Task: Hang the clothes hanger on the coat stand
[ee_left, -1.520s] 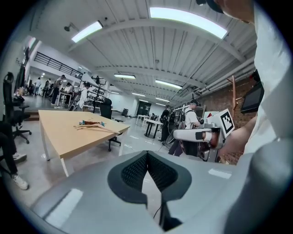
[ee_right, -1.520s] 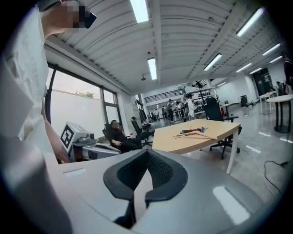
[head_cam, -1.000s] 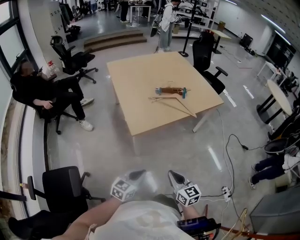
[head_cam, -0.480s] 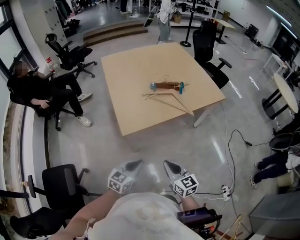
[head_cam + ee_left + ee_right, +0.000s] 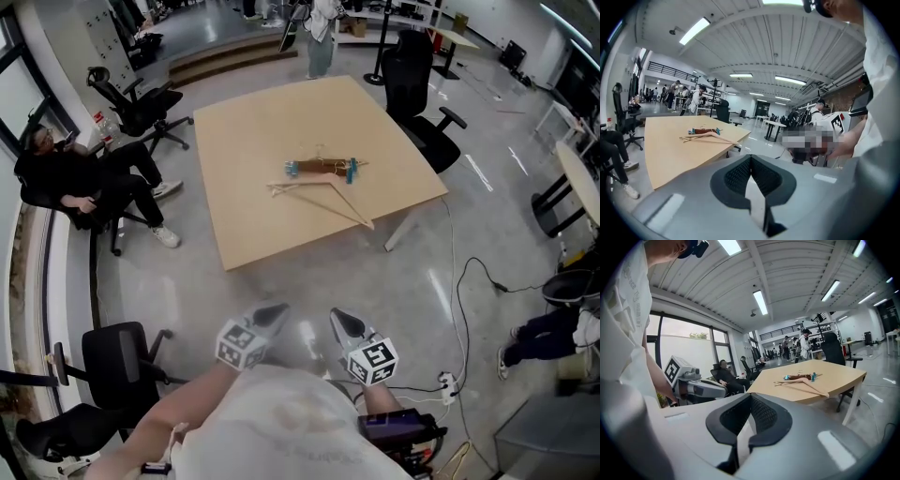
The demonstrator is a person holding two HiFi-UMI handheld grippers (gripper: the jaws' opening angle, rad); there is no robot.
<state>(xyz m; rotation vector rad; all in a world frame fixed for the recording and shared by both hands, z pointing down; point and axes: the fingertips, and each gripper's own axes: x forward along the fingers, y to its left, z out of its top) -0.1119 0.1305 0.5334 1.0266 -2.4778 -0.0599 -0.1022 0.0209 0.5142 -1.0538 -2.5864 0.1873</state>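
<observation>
Though blurred overhead, left gripper [image 5: 750, 160] closed.

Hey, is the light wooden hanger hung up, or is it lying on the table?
Lying flat, not hung. The light wooden hanger rests on the table, beside a darker hanger with blue clips.

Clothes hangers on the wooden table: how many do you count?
2. A pale wooden hanger lies toward the table's near edge; a dark brown hanger with blue clips lies beyond it. None appears hidden.

head: high, steeply down | gripper views: low, forward | shared: distant table [image 5: 253, 178]
</observation>
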